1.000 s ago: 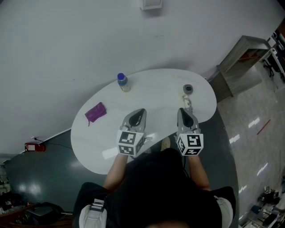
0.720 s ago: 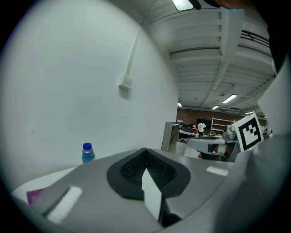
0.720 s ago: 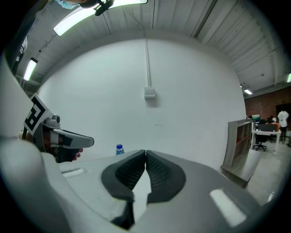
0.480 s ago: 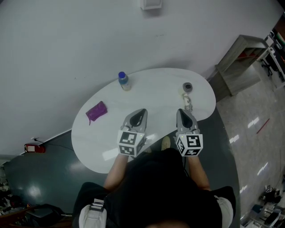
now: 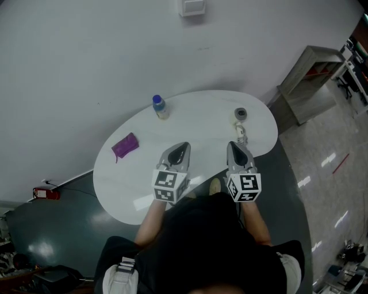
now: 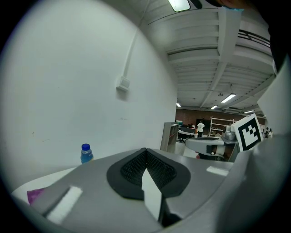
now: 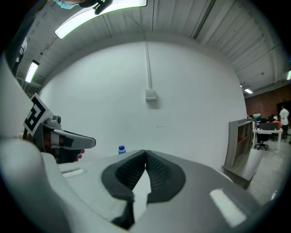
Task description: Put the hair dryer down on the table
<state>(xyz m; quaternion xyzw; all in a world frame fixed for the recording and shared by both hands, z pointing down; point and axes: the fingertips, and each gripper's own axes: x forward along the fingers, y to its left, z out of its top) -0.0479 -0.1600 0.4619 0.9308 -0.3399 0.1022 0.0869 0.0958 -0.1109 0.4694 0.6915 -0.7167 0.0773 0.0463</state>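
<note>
We read this as a big open workshop or lab hall with office corners, not a home. Overhead we see a ribbed metal ceiling [image 6: 218,54] with long strip lights [image 7: 100,13]. A plain white partition wall [image 5: 115,51] carries a small box [image 5: 191,7] fed by a surface conduit [image 7: 146,68]. Past it we make out a brick-coloured back wall [image 6: 186,113], storage racks [image 6: 220,124], an office chair [image 7: 263,139] and a person [image 6: 200,128] standing far off. We also see glossy floor tiles [image 5: 333,166], a bare grey shelf unit [image 5: 307,80] and a white rounded table [image 5: 201,115]
</note>
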